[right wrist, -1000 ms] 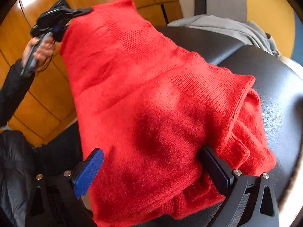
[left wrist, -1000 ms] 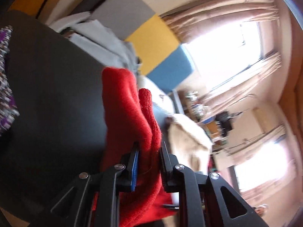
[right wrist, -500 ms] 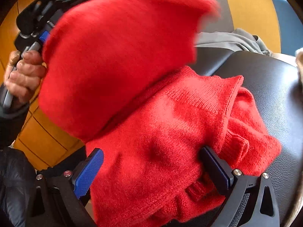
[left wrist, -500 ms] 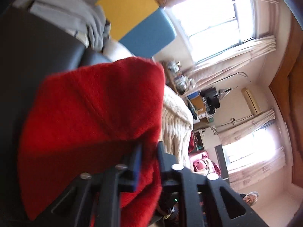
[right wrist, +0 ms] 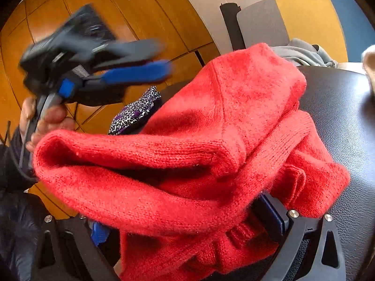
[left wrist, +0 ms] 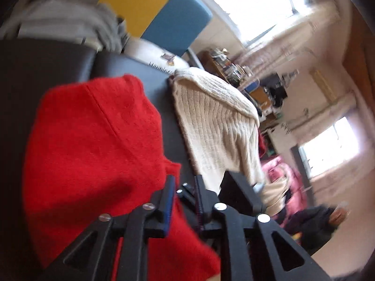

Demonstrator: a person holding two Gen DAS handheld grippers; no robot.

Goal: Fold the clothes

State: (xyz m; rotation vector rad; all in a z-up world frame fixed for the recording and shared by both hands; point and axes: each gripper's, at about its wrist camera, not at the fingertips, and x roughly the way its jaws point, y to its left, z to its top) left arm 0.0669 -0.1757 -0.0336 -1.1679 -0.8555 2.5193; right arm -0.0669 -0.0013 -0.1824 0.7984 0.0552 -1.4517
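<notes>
A red knitted sweater (right wrist: 211, 140) lies doubled over on the black leather surface (right wrist: 339, 105). Its upper layer is folded down toward the camera. My right gripper (right wrist: 187, 222) is open wide, and the sweater's near edge bulges between its blue pads (right wrist: 274, 213). In the right wrist view my left gripper (right wrist: 164, 57) hovers blurred above the sweater's left side, held by a hand (right wrist: 46, 121), with nothing in it. In the left wrist view the left gripper (left wrist: 185, 194) shows a narrow empty gap, and the red sweater (left wrist: 93, 152) sits just left of its fingers.
A cream ribbed sweater (left wrist: 211, 121) lies on the black surface (left wrist: 46, 65) to the right of the red one. A grey garment (left wrist: 70, 23) is heaped at the back by yellow and blue panels (left wrist: 140, 0). A purple patterned cloth (right wrist: 136, 112) peeks out behind the sweater.
The left gripper swung the sweater's far end over onto the near half, let go of it and pulled away. The right gripper stayed wide open under the near edge.
</notes>
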